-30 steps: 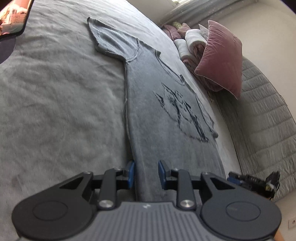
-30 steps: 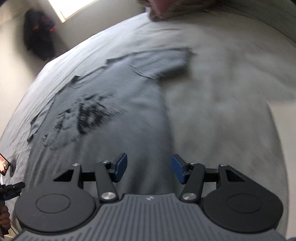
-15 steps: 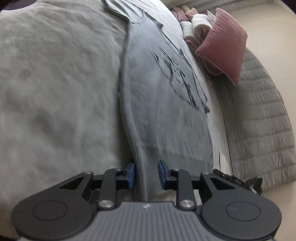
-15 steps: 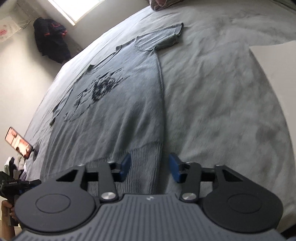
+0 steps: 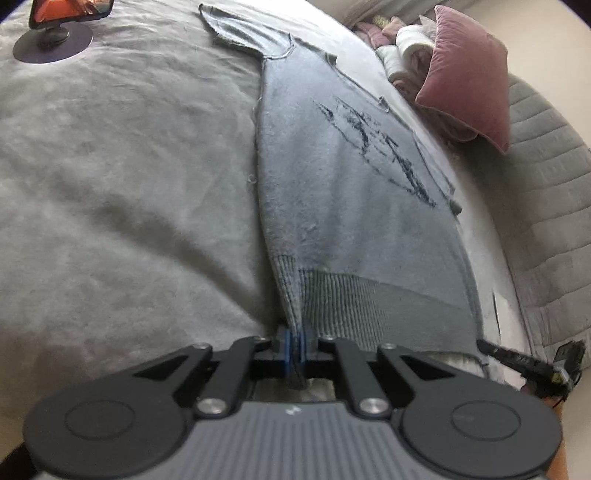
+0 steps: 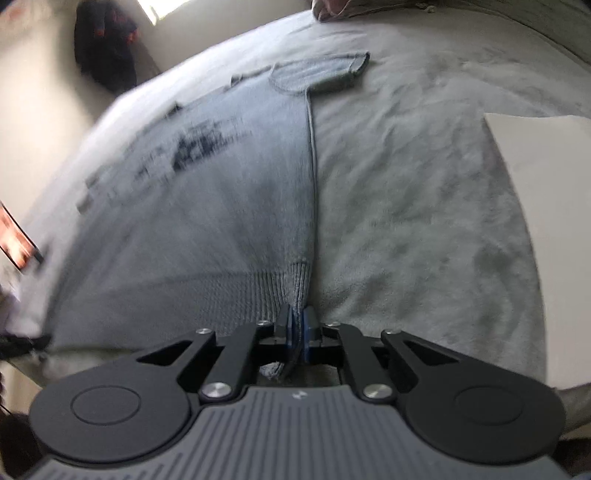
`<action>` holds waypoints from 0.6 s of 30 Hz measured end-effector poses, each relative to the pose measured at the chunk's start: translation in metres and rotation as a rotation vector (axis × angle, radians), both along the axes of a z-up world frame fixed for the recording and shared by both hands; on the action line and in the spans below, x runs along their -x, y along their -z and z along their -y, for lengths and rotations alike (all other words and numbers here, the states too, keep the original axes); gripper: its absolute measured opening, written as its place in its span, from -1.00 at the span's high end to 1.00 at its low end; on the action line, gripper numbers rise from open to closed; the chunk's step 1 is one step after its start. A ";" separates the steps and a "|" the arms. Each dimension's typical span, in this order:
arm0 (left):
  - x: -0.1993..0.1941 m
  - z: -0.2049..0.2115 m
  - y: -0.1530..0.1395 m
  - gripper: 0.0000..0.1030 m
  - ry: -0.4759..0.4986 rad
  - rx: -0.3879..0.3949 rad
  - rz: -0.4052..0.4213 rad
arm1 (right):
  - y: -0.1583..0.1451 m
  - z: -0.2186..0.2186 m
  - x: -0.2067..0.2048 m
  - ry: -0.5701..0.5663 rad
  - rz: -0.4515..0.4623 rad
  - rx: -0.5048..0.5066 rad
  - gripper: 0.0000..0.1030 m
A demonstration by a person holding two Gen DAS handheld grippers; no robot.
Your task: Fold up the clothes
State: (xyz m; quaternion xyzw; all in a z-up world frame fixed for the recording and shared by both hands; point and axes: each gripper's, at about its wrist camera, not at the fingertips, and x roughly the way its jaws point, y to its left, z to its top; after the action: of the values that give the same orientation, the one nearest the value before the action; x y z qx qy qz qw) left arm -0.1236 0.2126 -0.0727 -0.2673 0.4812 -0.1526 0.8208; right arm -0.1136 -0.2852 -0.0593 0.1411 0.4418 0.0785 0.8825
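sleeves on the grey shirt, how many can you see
2. One sleeve lies flat at the far left of the shirt in the left wrist view; the other lies at the far right in the right wrist view. Neither is folded in.

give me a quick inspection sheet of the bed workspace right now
surface: grey fleece blanket over the bed, lightly creased
job's things: grey short-sleeved top with a dark print spread flat, unfolded
clutter: phone on a round stand; white sheet at the blanket's edge
grippers: left gripper shut on one corner of the top's ribbed hem; right gripper shut on the other corner
cables: nothing seen
surroundings: pink velvet cushion and folded laundry by a grey quilted headboard; dark garment hanging on the wall
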 end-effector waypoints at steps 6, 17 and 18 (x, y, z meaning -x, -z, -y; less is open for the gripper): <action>0.009 -0.007 -0.015 0.25 -0.022 -0.004 0.055 | -0.009 -0.007 0.003 -0.033 0.055 0.084 0.59; -0.047 0.056 -0.061 -0.55 -0.080 -0.261 0.305 | -0.030 -0.041 -0.051 -0.057 0.215 0.178 -0.05; -0.054 0.066 -0.063 -0.57 -0.066 -0.267 0.335 | -0.031 -0.049 -0.061 -0.068 0.224 0.175 -0.06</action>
State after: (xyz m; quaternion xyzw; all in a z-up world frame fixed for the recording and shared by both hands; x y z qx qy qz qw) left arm -0.0695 0.1463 -0.0099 -0.1425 0.3449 -0.1027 0.9220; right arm -0.0530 -0.2359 -0.0281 0.0388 0.3501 0.0849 0.9320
